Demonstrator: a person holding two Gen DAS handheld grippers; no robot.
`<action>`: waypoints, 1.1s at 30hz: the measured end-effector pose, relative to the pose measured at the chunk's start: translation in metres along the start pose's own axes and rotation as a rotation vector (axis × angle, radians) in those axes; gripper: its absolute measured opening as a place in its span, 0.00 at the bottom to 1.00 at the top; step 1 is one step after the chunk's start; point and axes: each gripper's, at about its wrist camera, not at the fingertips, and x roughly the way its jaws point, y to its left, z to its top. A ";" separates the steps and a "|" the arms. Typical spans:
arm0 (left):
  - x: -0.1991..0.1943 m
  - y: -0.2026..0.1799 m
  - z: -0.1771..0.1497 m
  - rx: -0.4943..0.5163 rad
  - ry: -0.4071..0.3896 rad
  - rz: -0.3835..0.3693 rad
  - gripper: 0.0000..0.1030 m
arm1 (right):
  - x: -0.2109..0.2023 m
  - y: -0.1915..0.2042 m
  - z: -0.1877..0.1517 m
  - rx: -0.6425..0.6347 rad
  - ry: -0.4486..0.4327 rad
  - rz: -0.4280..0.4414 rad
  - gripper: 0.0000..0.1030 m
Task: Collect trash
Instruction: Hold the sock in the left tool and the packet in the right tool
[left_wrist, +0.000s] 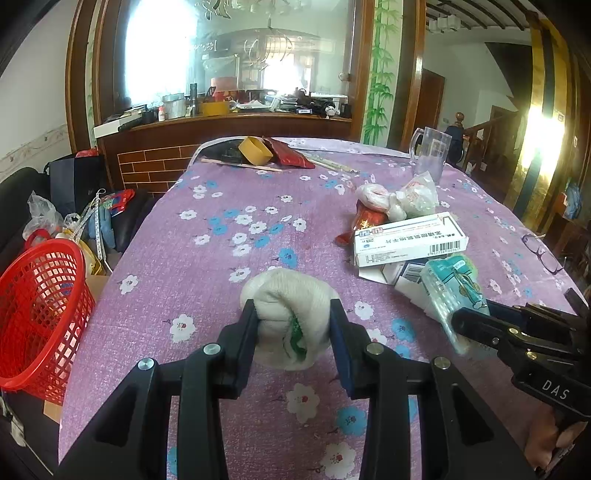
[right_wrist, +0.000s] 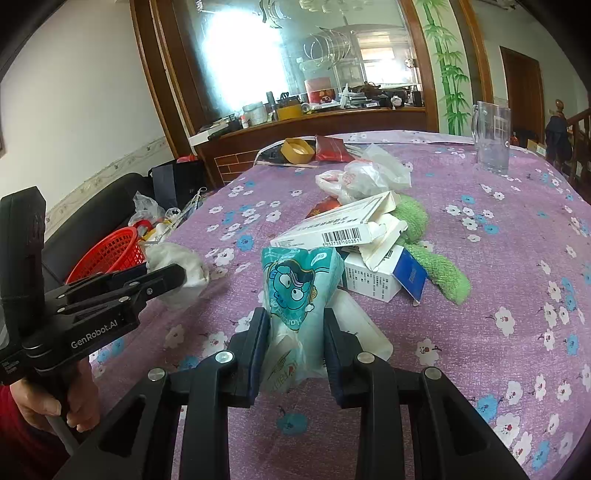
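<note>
My left gripper (left_wrist: 293, 314) is shut on a crumpled white tissue wad (left_wrist: 288, 295), held just above the purple flowered tablecloth (left_wrist: 207, 266); the wad also shows in the right wrist view (right_wrist: 177, 266). My right gripper (right_wrist: 295, 325) is shut on a teal cartoon-printed tissue packet (right_wrist: 299, 284), also seen in the left wrist view (left_wrist: 450, 291). A red mesh basket (left_wrist: 40, 310) stands off the table's left edge. A trash pile lies beyond: white medicine boxes (right_wrist: 332, 229), plastic bags (right_wrist: 362, 177), a green cloth (right_wrist: 432, 254).
A clear glass mug (right_wrist: 493, 136) stands at the far right. A yellow tape roll (right_wrist: 297, 149) and a red packet (right_wrist: 332, 147) lie at the far end with chopsticks. Glasses (left_wrist: 543, 253) lie near the right edge. Bags and clutter (left_wrist: 85, 218) sit left of the table.
</note>
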 end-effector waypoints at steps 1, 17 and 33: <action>-0.001 0.000 0.000 0.001 -0.002 0.000 0.35 | 0.000 0.000 0.000 -0.001 0.000 0.000 0.30; -0.012 -0.003 -0.001 0.018 -0.010 -0.001 0.35 | -0.005 -0.006 0.000 0.030 -0.012 -0.009 0.30; -0.022 -0.005 0.002 0.017 -0.037 -0.004 0.35 | -0.029 -0.006 0.009 0.063 -0.039 0.024 0.30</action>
